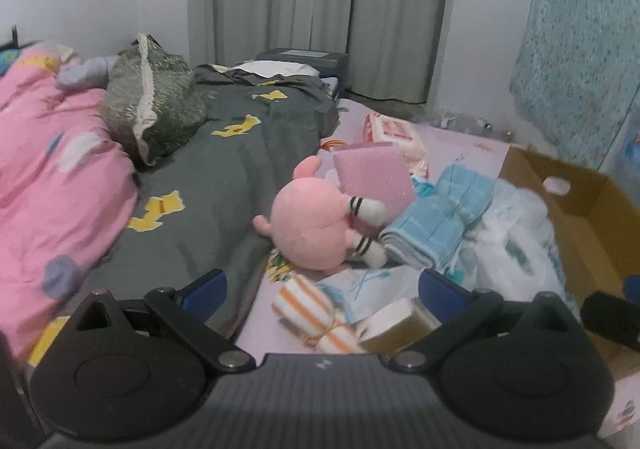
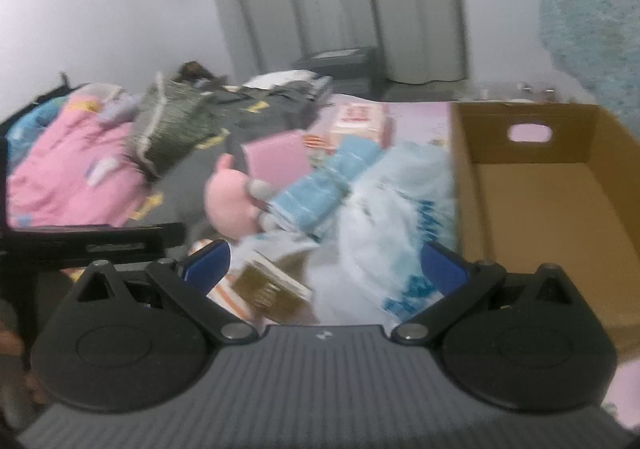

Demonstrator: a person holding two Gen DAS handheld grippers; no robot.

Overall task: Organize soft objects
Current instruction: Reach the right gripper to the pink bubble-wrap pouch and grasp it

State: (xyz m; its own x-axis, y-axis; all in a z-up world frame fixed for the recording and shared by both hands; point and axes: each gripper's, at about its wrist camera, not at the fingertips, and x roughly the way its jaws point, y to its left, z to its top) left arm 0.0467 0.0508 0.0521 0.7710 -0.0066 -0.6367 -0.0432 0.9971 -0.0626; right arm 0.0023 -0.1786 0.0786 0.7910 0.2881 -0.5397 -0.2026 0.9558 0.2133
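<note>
A bed under grey curtains (image 1: pixel 320 9) carries the clutter, and both tools hang over its near edge: the left gripper (image 1: pixel 322 285) and the right gripper (image 2: pixel 326 265) each stand wide apart with nothing between the fingers. From the left gripper outward, a striped orange cloth roll (image 1: pixel 316 313) and a sponge block (image 1: pixel 396 323) lie just ahead at twelve o'clock, then the pink plush toy (image 1: pixel 310 227) leaning on a pink pad (image 1: pixel 372 175), with the folded blue towel (image 1: pixel 436 217) at one o'clock. The empty cardboard box (image 2: pixel 560 209) sits at two o'clock from the right gripper, and I judge the risk is that the fluffy white-blue blanket (image 2: pixel 392 217), draped against the box wall, snags a finger or drags neighbouring pieces along.
</note>
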